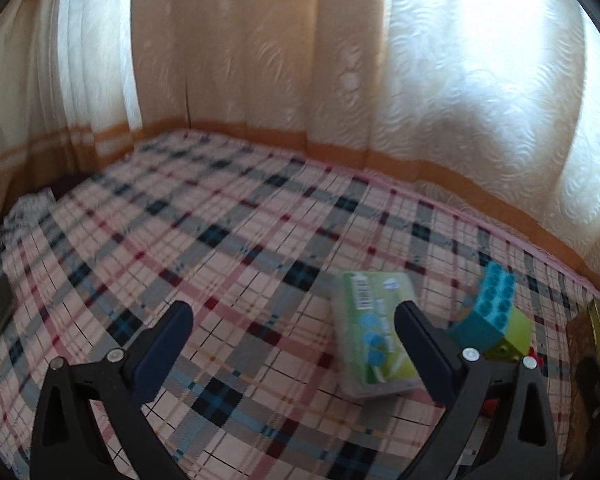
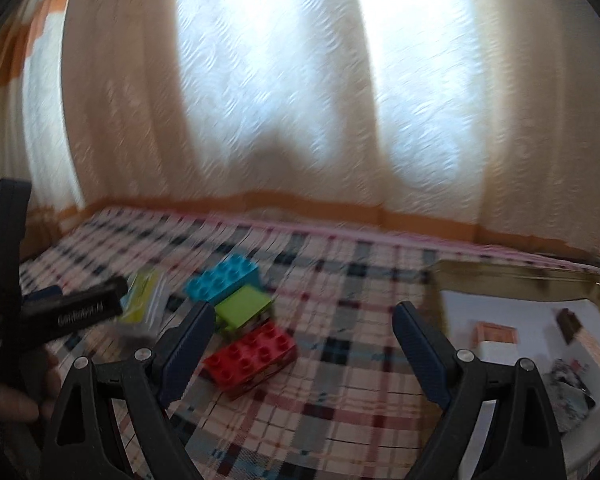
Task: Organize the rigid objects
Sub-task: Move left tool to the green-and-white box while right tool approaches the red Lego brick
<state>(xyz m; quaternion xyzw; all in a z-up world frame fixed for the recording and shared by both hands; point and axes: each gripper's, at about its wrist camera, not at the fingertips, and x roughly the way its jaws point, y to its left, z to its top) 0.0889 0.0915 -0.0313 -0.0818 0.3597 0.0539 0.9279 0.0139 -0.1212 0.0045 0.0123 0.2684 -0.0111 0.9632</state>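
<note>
A woven plaid cloth bedcover [image 2: 340,384] lies matt. The red studded plastic brick [image 2: 252,358] and blue studded plastic brick [image 2: 222,276] look smooth. The gold metal tin [image 2: 512,278] shines; cream embossed fabric curtains [image 1: 260,60] look textured.

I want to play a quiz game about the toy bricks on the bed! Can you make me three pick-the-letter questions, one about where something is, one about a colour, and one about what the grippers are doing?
1. Where is the red brick?
A. On the plaid bed cover
B. Inside the tray
C. In a gripper

2. What colour is the brick lying farthest from the right gripper?
A. Yellow
B. Blue
C. Purple

3. How is the left gripper?
A. Shut on a brick
B. Shut on the green box
C. Open and holding nothing

Answers:
1. A: the red brick lies on the plaid cover, left of the tray.
2. B: the blue brick sits behind the green brick.
3. C: its fingers stand apart, and the green box lies on the bed.
</note>
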